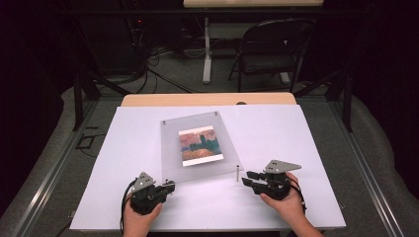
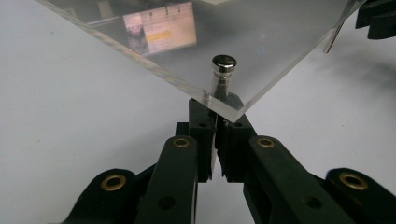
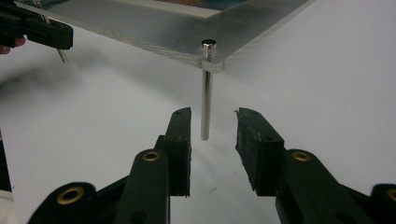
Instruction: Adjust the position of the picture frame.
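At table centre, acrylic frame point(image 1: 197, 148). Left gripper point(image 2: 217, 122) at 7 o'clock, clamped on its corner post point(image 2: 223, 70). Right gripper point(image 3: 212, 123) at 4 o'clock, jaws apart, straddling the steel pin point(image 3: 206, 93). Advice: centre pin between pads, close squarely, keep left hold steady.

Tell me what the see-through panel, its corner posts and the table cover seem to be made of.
Panel: probably clear acrylic, glossy; its cut edges look frosted and the table shows through it. Corner posts: polished metal, likely steel, with bright mirror-like highlights on the shaft and cap. Table cover: a matte white sheet, perhaps paper or plastic board; it shows no glare and no grain.
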The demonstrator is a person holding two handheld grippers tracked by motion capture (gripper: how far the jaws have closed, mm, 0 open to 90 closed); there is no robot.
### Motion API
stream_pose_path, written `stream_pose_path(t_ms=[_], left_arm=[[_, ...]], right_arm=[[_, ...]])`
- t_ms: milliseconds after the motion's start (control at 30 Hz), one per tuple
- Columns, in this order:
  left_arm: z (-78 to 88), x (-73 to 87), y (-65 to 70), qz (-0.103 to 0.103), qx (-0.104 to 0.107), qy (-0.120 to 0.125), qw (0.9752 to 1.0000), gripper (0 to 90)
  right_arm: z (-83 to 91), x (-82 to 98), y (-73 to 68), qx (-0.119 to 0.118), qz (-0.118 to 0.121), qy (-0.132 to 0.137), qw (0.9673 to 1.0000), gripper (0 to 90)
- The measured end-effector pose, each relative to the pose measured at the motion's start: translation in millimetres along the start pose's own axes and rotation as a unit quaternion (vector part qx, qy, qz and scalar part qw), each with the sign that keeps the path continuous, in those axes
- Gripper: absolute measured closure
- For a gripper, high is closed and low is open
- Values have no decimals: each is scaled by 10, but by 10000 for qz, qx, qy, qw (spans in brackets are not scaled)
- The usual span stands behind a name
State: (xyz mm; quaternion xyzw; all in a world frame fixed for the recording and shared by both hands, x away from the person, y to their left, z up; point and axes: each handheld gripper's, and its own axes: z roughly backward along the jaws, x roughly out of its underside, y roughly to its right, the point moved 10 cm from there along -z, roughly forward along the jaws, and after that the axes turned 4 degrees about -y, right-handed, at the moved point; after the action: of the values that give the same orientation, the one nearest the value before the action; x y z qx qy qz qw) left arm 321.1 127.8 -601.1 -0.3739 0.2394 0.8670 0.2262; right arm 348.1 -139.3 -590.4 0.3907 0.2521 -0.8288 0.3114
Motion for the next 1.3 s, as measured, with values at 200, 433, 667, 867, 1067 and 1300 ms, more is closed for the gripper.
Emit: stream_pose_path(t_ms=[200,433,667,867,1067,1300], left_arm=[[31,-41,-13,36,50,58,10000,851],[46,-62,-12,37,77,84,9999,851],[54,-70,-25,70,64,107,9999,851],[49,-79,-15,66,65,134,9999,851],[70,-148,-19,-68,45,172,9998,851],[105,-301,18,-276,83,353,9990,850]], right_arm=[[-160,-92,-27,-108,-4,-26,9999,680],[-343,-166,-82,-205,100,-114,9997,723],[-423,-193,-72,-148,152,-119,9997,828],[-413,-190,-52,-190,58,-93,9998,851],[-411,-182,-50,-195,15,-96,9998,854],[-392,-188,-21,-208,-220,14,9995,854]])
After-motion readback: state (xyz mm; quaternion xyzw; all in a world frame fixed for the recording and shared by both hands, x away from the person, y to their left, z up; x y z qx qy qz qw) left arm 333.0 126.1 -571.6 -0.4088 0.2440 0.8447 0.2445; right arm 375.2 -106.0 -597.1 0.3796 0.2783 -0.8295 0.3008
